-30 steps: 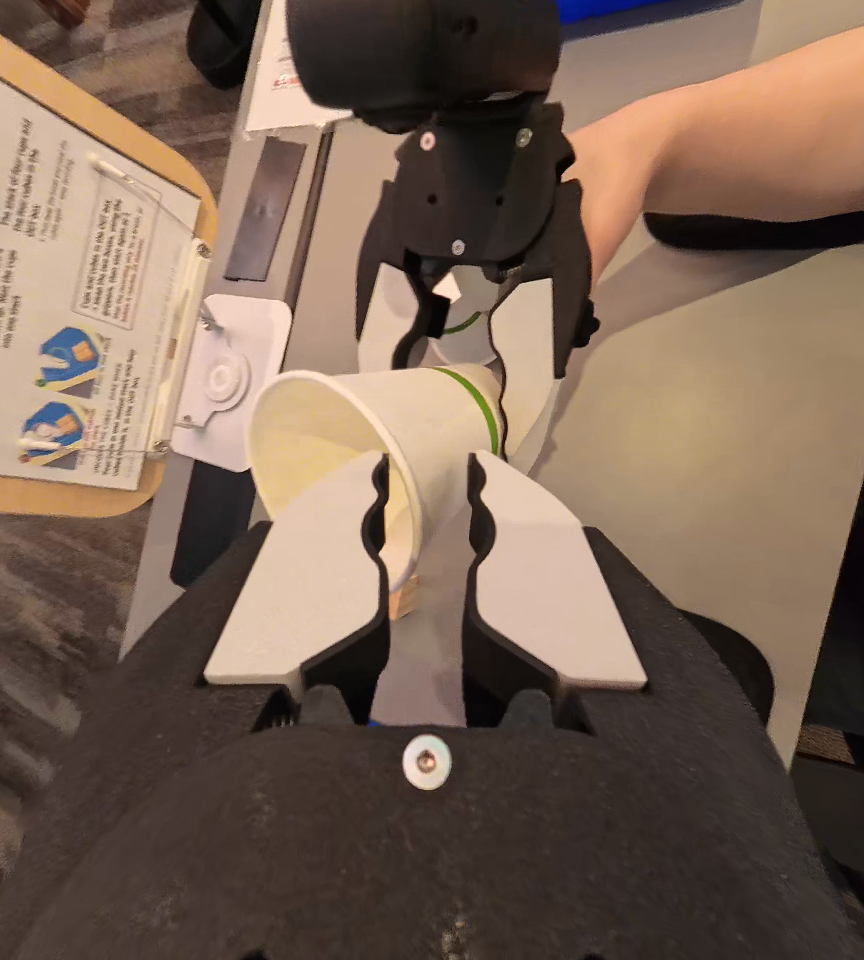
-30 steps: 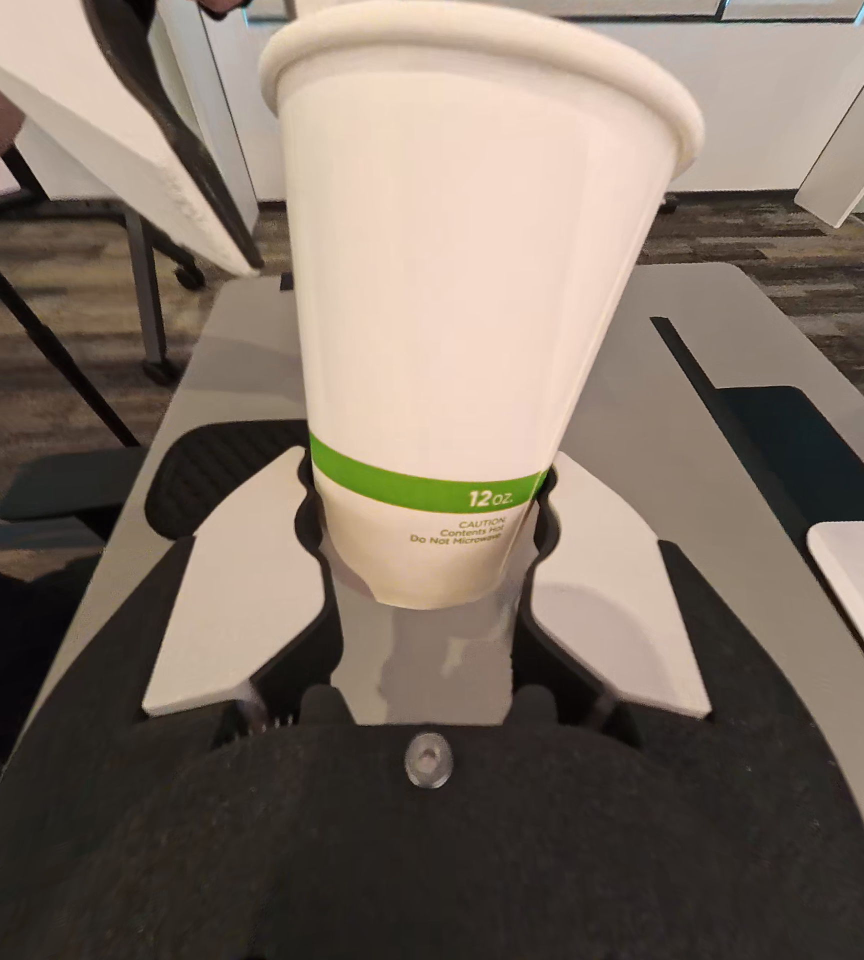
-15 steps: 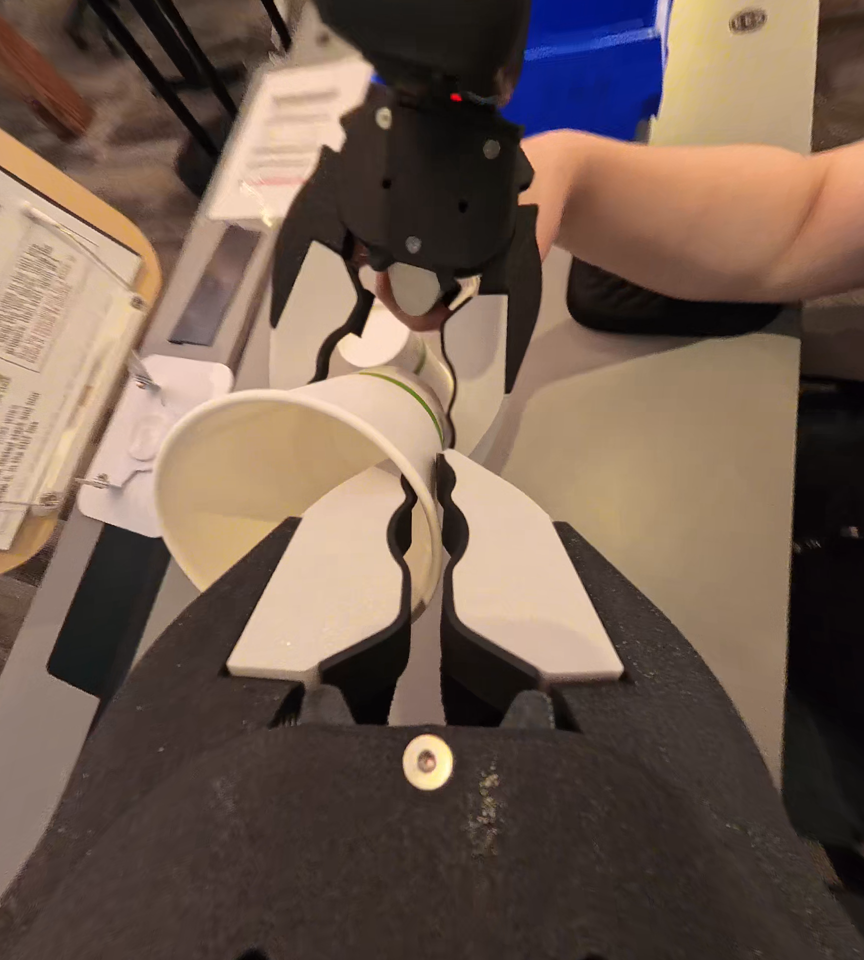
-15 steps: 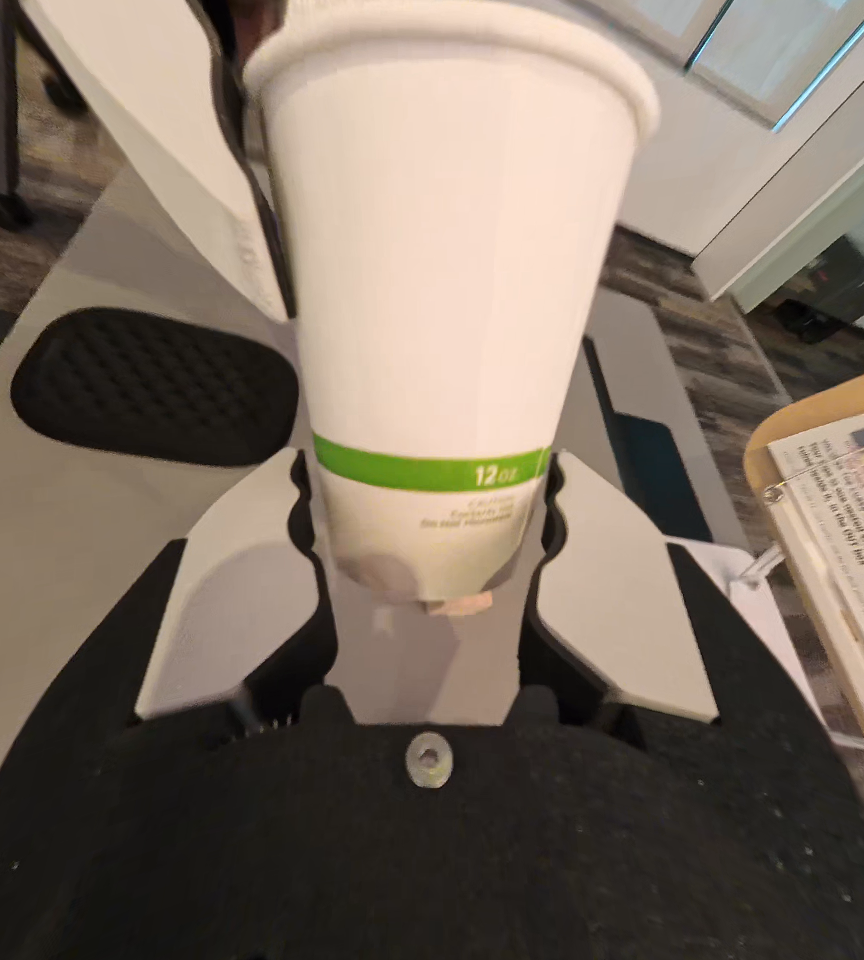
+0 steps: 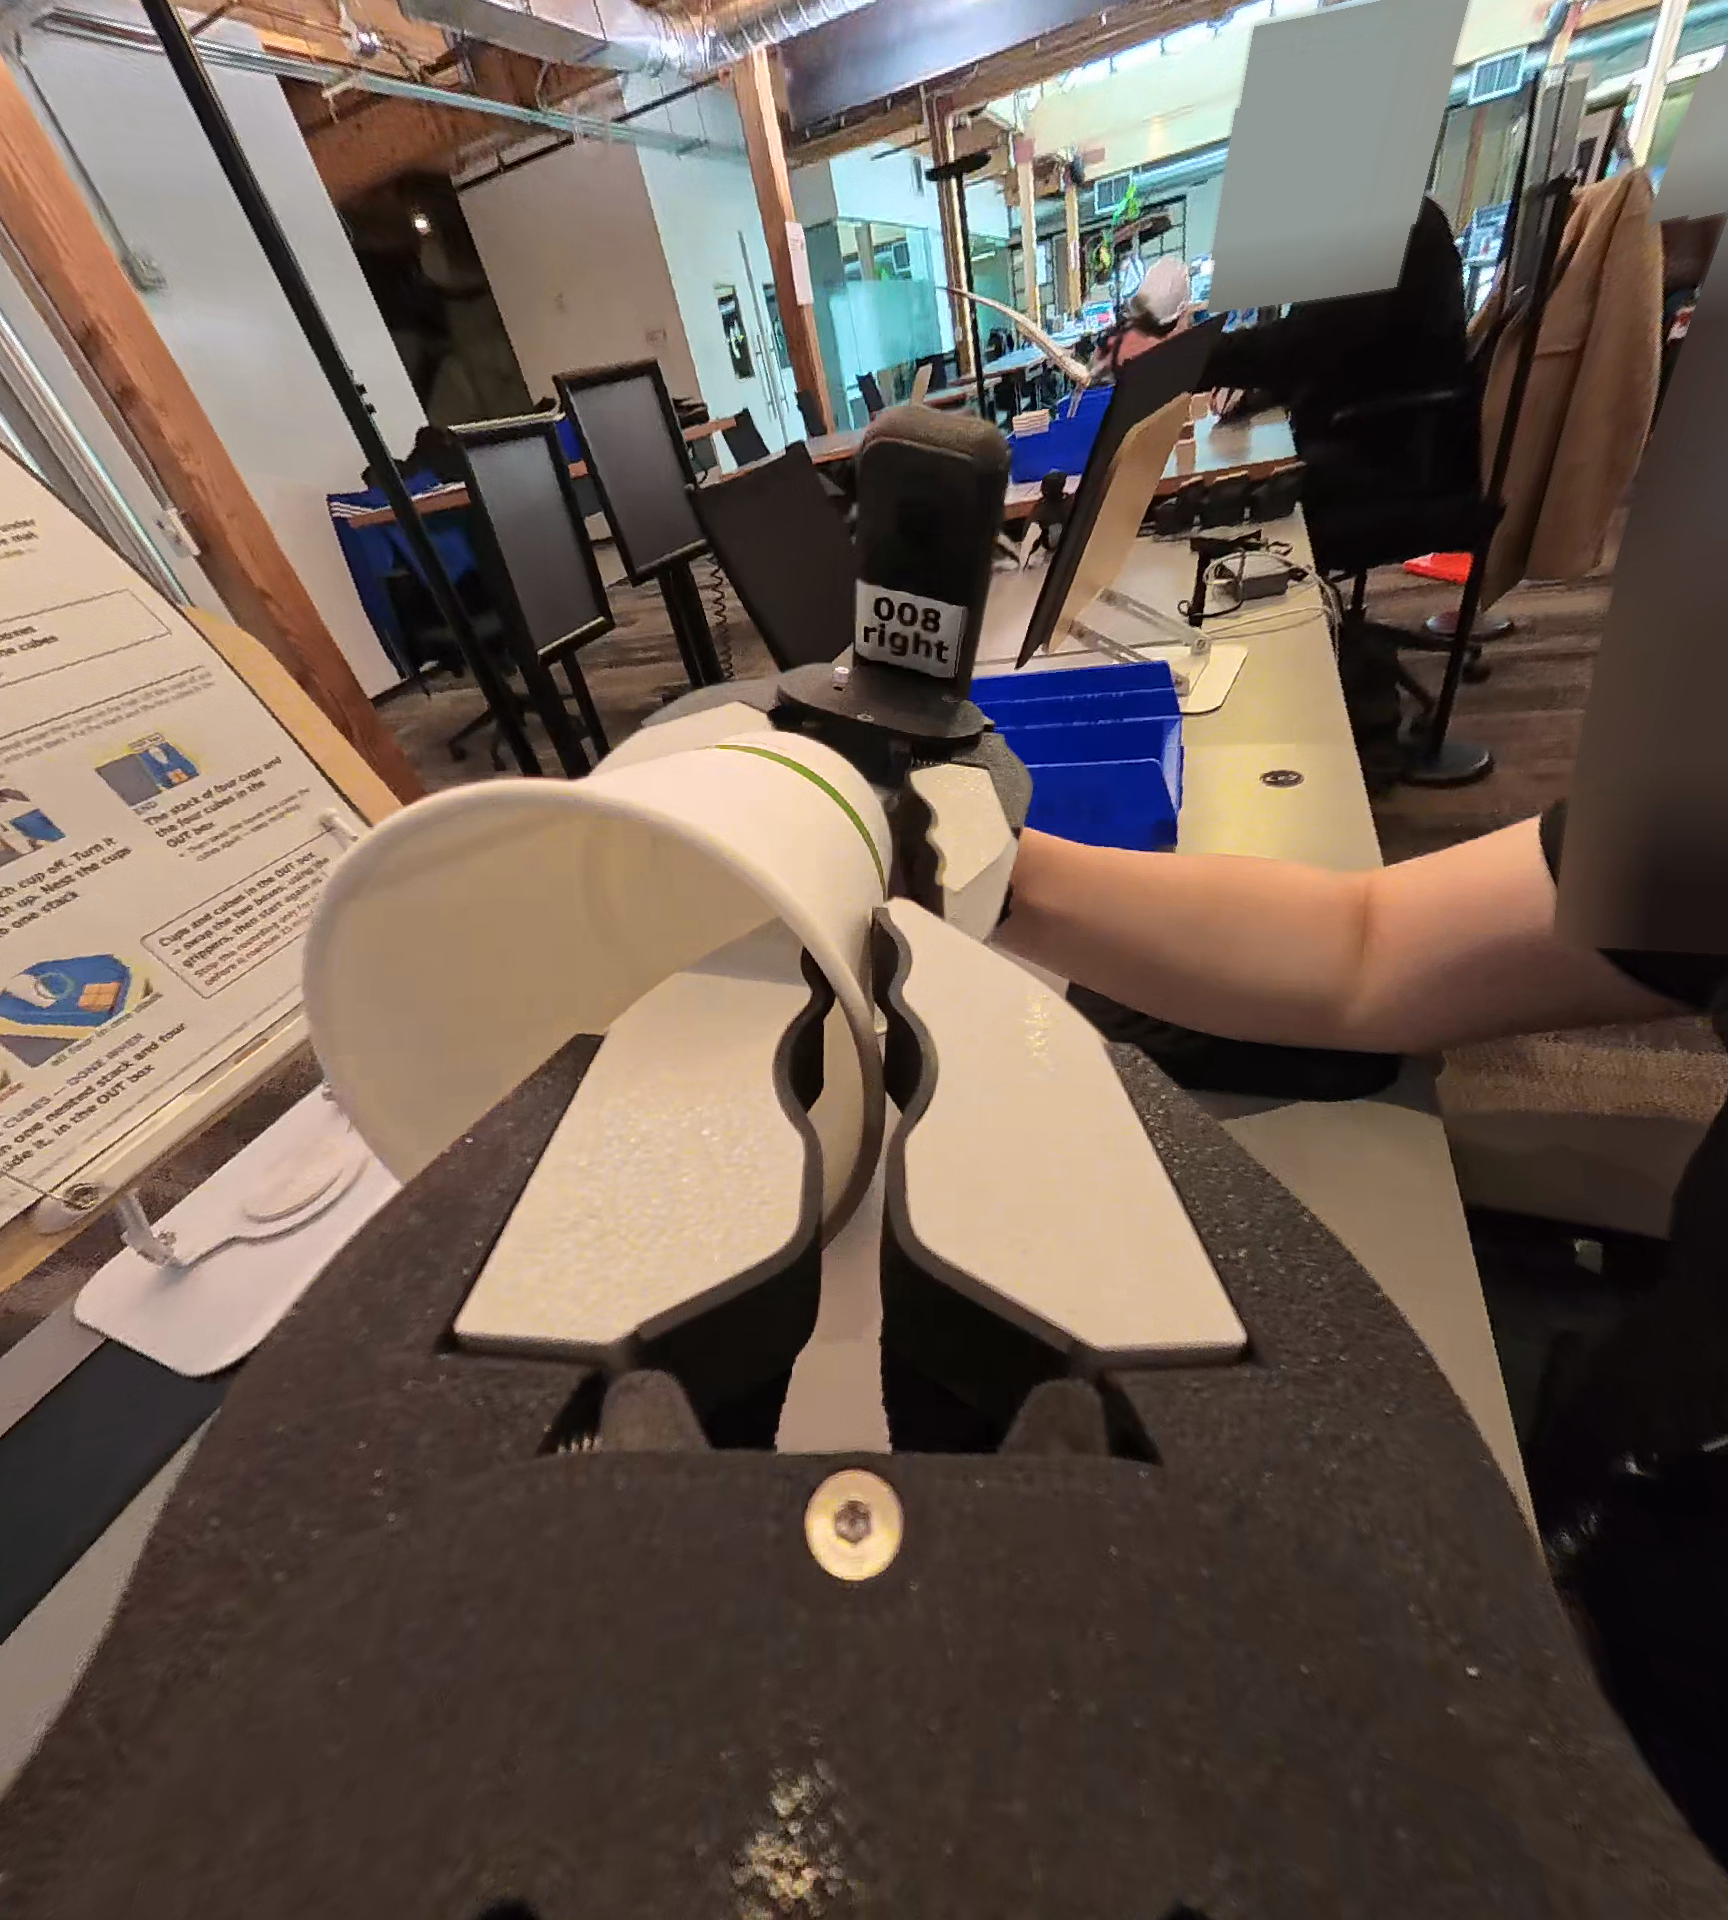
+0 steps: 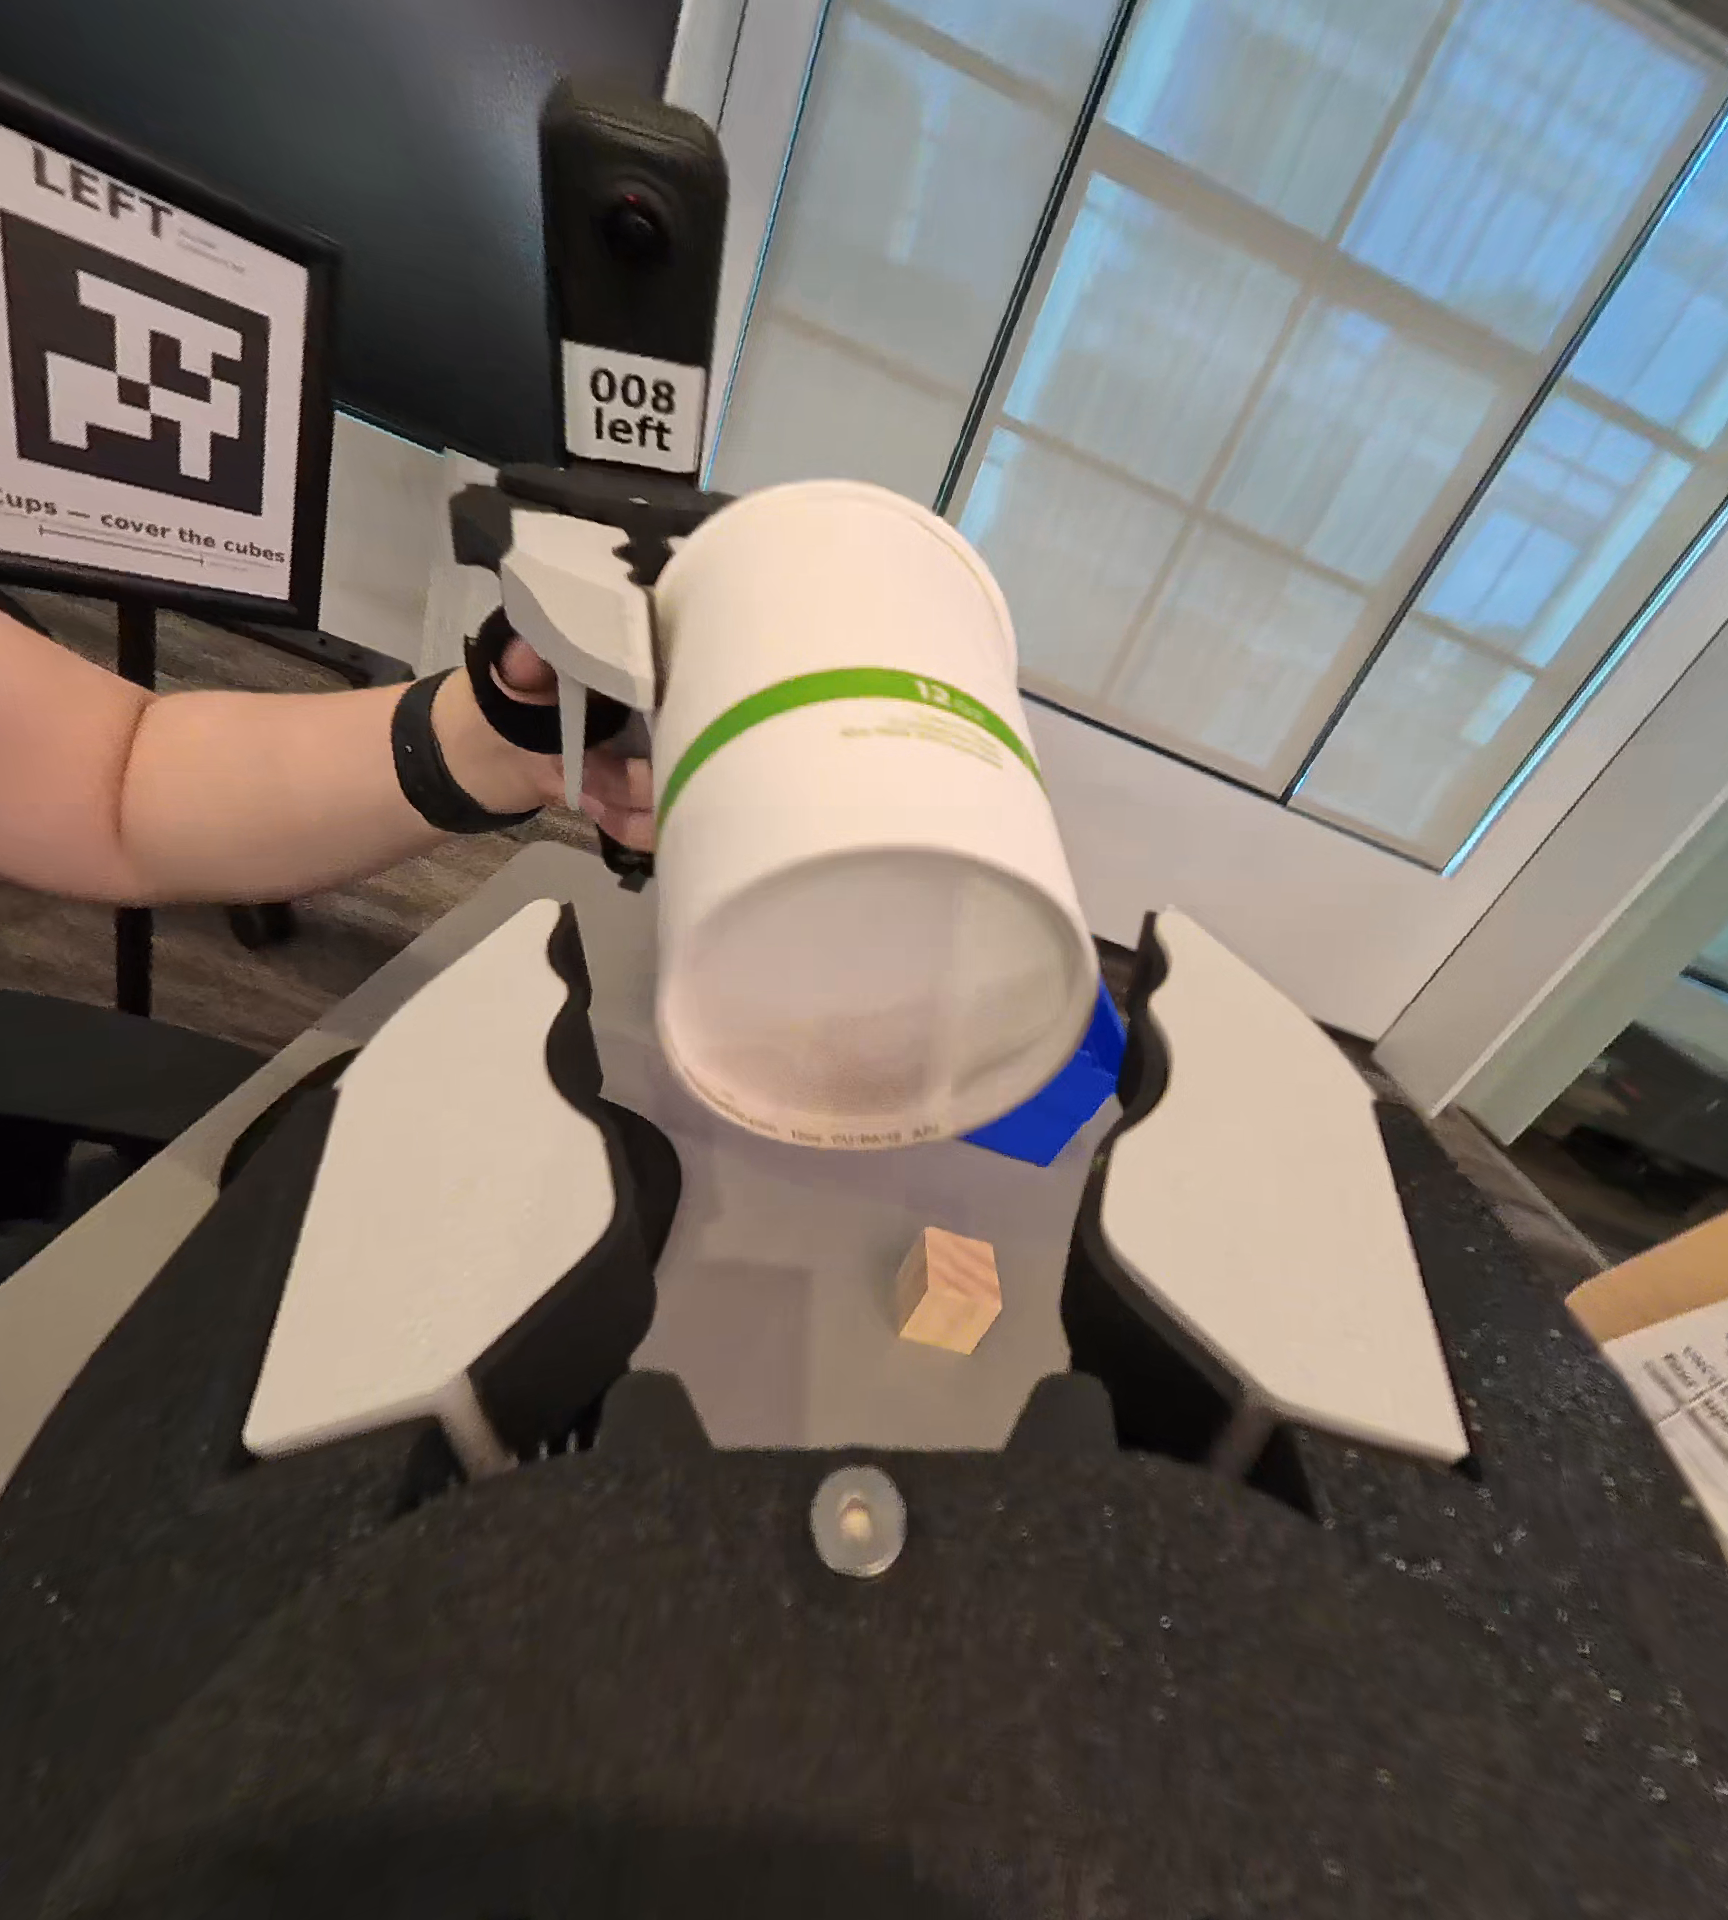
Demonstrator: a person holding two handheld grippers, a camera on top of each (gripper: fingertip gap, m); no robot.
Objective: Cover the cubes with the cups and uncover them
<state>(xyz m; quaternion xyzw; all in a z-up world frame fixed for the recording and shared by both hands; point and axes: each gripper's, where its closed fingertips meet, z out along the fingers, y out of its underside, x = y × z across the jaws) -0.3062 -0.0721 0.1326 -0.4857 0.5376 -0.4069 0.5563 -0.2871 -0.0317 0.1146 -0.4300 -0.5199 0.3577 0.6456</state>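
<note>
While the left gripper [image 5: 875, 1023] is pinching the rim wall of the paper cup [image 5: 590, 914], one finger inside the mouth and one outside, the cup is hanging in the air on its side, clear of the table [image 6: 839, 1382]. Its long axis is running roughly level between the two grippers: the open mouth is facing back toward the left gripper, the flat base [image 6: 870, 1008] is pointing at the right gripper [image 6: 865, 1184]. The right gripper's fingers [image 6: 455, 1174] are standing spread wide, gripping nothing, the cup's base sitting just ahead of the gap between them and a little above it. A wooden cube [image 6: 946, 1304] is lying bare on the table below, nearer the right gripper than the cup is. A blue bin [image 6: 1052, 1101] is showing past the base, mostly hidden. Judging from this, the cup is needing to swing mouth-down over the cube; whether the right fingers are touching the base is hard to tell, probably not
</note>
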